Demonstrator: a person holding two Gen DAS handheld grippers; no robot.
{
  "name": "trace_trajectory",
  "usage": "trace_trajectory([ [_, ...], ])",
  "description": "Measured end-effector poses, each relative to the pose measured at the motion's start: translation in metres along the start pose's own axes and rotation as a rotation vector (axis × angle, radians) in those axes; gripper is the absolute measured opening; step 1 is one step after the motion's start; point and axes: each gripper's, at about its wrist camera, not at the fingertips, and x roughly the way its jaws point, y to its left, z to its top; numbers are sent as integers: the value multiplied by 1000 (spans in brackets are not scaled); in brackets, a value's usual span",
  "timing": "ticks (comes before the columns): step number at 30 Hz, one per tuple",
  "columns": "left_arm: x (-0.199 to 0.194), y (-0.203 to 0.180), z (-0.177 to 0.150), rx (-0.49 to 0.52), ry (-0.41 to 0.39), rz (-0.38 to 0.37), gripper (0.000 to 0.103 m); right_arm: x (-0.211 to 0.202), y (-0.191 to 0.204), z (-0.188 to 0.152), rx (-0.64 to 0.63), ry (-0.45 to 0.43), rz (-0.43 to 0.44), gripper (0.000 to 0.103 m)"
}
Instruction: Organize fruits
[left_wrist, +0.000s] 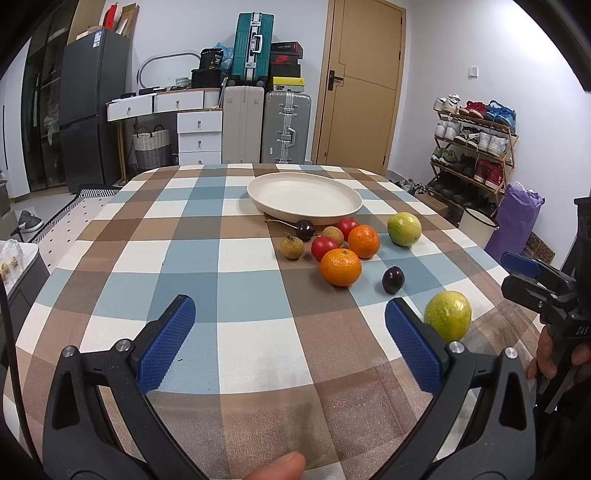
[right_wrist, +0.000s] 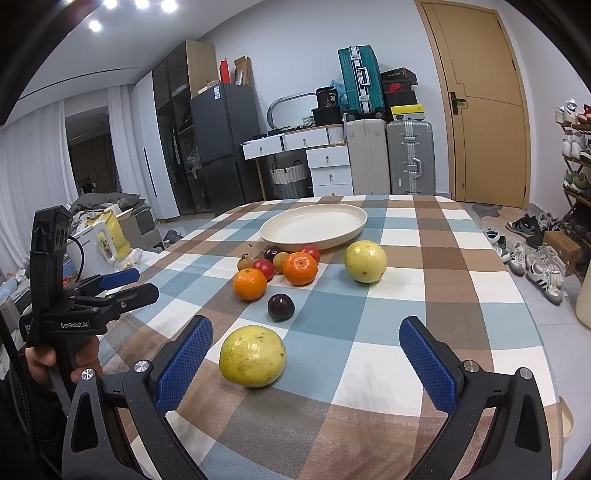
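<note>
A cream plate sits bare at the far middle of the checked table. In front of it lies a cluster: two oranges, two red tomatoes, brown longans and a stemmed dark cherry. A dark plum lies nearer. One yellow-green guava rests right of the cluster, another guava close to me. My left gripper is open over bare cloth. My right gripper is open, the near guava just inside its left finger.
The table's edges fall away left and right. Beyond it stand suitcases, white drawers, a dark fridge, a wooden door and a shoe rack. A hand holds each gripper's handle.
</note>
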Motion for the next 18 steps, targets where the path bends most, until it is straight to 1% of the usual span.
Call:
trace_trajectory([
  [18, 0, 0, 0, 0, 1, 0, 102, 1, 0, -1, 0, 3, 2, 103],
])
